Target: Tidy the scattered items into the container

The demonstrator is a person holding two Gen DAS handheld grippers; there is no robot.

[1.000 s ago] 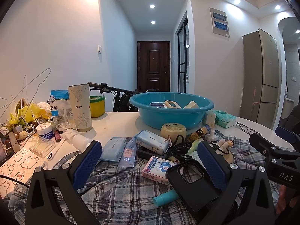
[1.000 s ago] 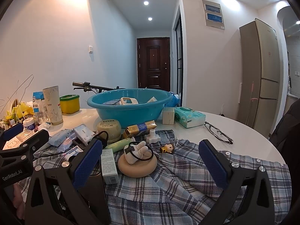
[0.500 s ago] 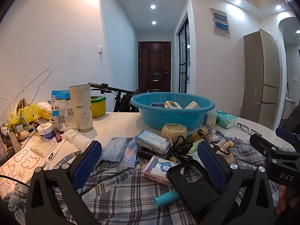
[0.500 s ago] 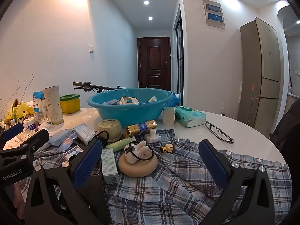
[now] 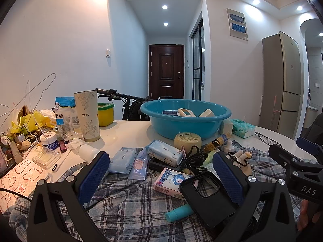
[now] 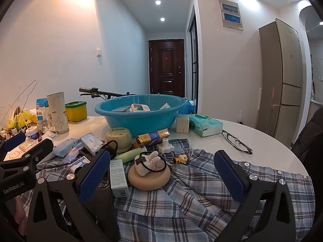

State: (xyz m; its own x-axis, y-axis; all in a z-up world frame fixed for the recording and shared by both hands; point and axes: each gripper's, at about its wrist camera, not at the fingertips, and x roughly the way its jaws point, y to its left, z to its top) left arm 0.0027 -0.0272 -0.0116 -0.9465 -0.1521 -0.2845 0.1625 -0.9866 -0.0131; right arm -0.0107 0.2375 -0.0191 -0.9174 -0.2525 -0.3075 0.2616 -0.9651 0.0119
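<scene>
Jaws wide, phone case (image 5: 203, 197) between them

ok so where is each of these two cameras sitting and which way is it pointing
Left wrist: on the left gripper, facing across the cluttered table toward the blue basin; its open jaws frame the view, the right gripper at the right edge.
Right wrist: on the right gripper, facing the same way; open jaws, the left gripper at the left edge.
Shared: the basin, plaid cloth, brown door.
</scene>
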